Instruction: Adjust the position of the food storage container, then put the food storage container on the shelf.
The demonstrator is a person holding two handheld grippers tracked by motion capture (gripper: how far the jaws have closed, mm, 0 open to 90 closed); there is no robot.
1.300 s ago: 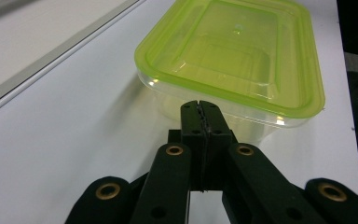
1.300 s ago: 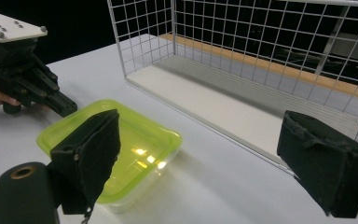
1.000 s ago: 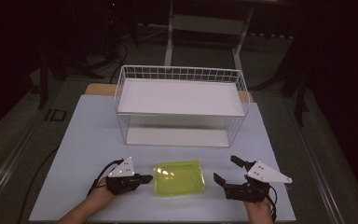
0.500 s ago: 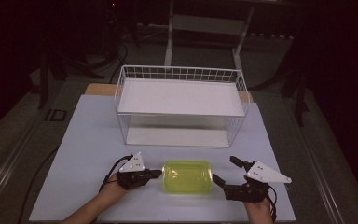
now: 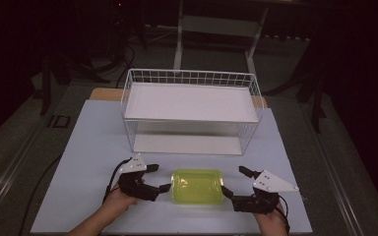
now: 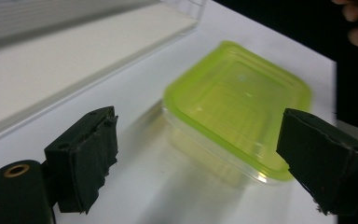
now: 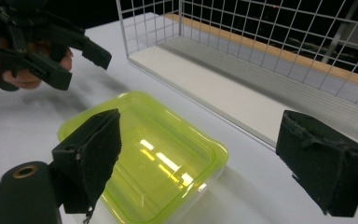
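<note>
- Where the bench (image 5: 93, 147) meets its near edge, a yellow-green lidded container (image 5: 197, 186) lies flat, midway along that edge.
- The left gripper (image 5: 158, 178) sits just beside the container's left side, jaws wide, holding nothing.
- The right gripper (image 5: 234, 182) sits just beside its right side, jaws wide, empty.
- A white wire rack (image 5: 192, 110) stands toward the far edge.

green-lidded container (image 5: 197, 186) rotated back flat, left tool (image 5: 161, 178) drawn back leftward

Bare table (image 5: 93, 147) around green container (image 5: 197, 186), wire rack (image 5: 189, 110) blocking behind
</note>
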